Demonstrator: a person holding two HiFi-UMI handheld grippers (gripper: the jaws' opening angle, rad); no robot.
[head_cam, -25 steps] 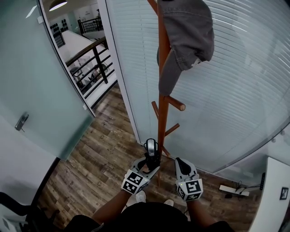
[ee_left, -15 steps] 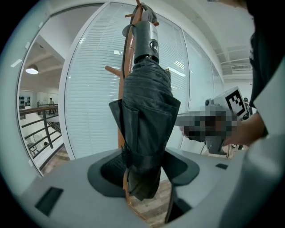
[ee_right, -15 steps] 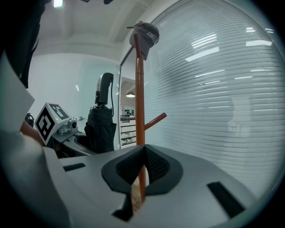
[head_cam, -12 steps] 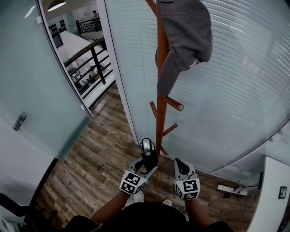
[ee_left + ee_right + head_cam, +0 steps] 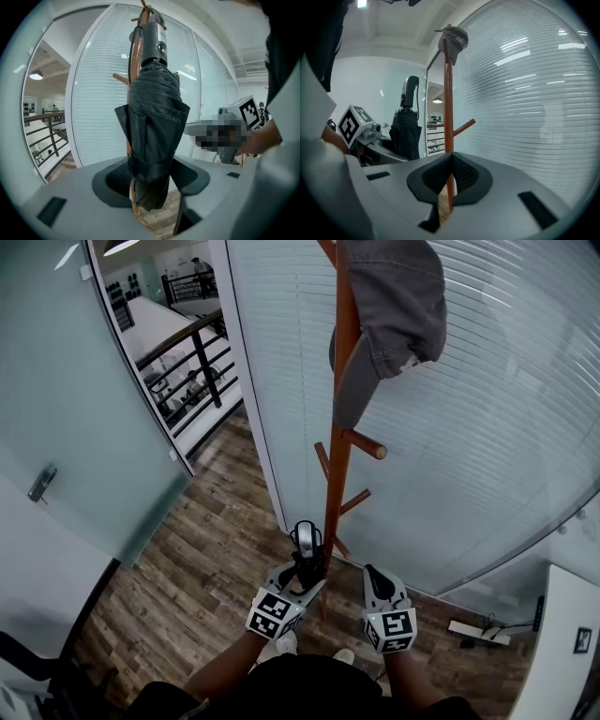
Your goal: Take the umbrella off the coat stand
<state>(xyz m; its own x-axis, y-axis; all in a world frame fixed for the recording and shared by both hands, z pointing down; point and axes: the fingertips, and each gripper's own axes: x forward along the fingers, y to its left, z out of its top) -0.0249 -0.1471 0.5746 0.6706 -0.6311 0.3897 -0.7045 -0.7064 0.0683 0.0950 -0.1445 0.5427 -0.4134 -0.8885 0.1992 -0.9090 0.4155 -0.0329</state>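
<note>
The brown wooden coat stand's top is cut off overhead. Your left hand-held gripper clamps the folded black umbrella just beside it. Your right hand-held gripper is closed and empty.

Grey cap hung high; white blinds; frosted glass door; wood floor.

A curved glass wall lined with white slatted blinds closed off the room. Left of that wall stood a frosted glass door with a metal handle. Between wall and door, a black railing topped with wood showed under a lit ceiling lamp. A wood-plank floor ran along the wall's foot, where a white power strip lay.
</note>
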